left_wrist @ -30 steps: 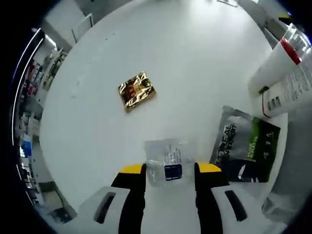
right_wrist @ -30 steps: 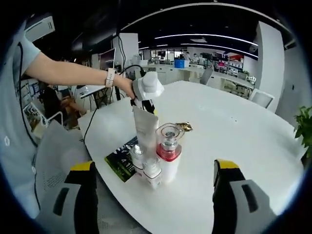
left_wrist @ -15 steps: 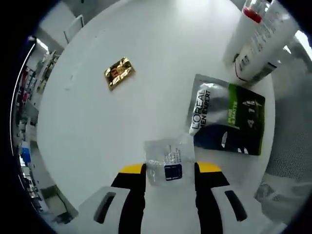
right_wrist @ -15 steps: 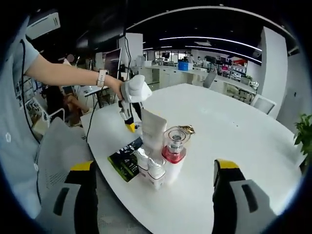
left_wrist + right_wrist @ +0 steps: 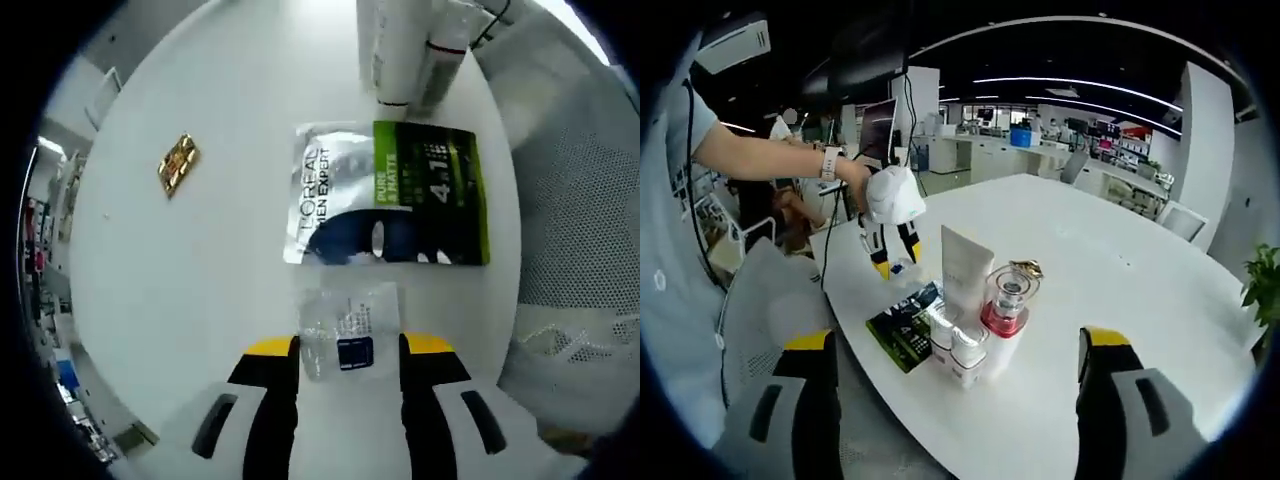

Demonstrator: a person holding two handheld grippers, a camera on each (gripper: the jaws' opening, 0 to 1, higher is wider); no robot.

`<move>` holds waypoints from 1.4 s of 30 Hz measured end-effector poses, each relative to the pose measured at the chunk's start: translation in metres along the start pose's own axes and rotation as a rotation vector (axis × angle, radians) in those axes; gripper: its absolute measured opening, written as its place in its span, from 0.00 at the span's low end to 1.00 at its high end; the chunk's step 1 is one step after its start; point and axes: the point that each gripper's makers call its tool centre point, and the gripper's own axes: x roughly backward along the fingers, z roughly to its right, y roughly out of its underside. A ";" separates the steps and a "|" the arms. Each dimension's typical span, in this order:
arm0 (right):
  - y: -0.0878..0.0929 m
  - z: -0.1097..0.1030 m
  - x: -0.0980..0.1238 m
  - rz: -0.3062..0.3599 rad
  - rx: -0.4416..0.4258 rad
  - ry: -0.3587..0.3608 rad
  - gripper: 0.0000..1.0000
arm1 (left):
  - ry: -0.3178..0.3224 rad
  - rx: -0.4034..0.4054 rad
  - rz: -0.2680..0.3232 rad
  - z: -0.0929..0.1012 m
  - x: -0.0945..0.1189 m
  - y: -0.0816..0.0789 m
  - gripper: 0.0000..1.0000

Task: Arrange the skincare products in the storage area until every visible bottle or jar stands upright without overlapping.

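Observation:
My left gripper (image 5: 348, 347) is shut on a small clear bottle (image 5: 347, 318) with a blue label, held above the white table (image 5: 200, 260). Beyond it a green and silver L'Oreal packet (image 5: 390, 195) lies flat, with white tubes (image 5: 400, 50) standing past it. In the right gripper view, the left gripper (image 5: 890, 262) hangs low to the left of an upright cluster: a white tube (image 5: 965, 270), a pink-collared bottle (image 5: 1005, 312) and two small white-capped bottles (image 5: 958, 347). The packet (image 5: 902, 328) lies beside them. My right gripper (image 5: 960, 400) stands wide open, short of the cluster.
A gold sachet (image 5: 177, 163) lies flat on the table, also behind the cluster (image 5: 1028, 268). A grey mesh chair (image 5: 570, 250) stands at the table's edge. A person's arm (image 5: 770, 155) reaches in from the left. Bare tabletop (image 5: 1140, 270) stretches beyond the cluster.
The left gripper has carried the clear bottle from above the white tube down and to the left of the cluster, near the packet. The right gripper has stayed open.

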 end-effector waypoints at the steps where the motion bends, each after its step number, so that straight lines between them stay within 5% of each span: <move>1: 0.000 0.000 0.000 0.000 -0.001 0.002 1.00 | -0.002 -0.003 0.013 0.001 0.000 -0.002 0.38; 23: 0.005 -0.009 0.003 -0.022 0.017 -0.011 1.00 | 0.065 -0.110 0.044 0.058 -0.009 -0.004 0.38; 42: 0.006 -0.017 0.003 -0.033 0.031 -0.022 1.00 | 0.058 -0.100 0.071 0.064 -0.021 -0.003 0.38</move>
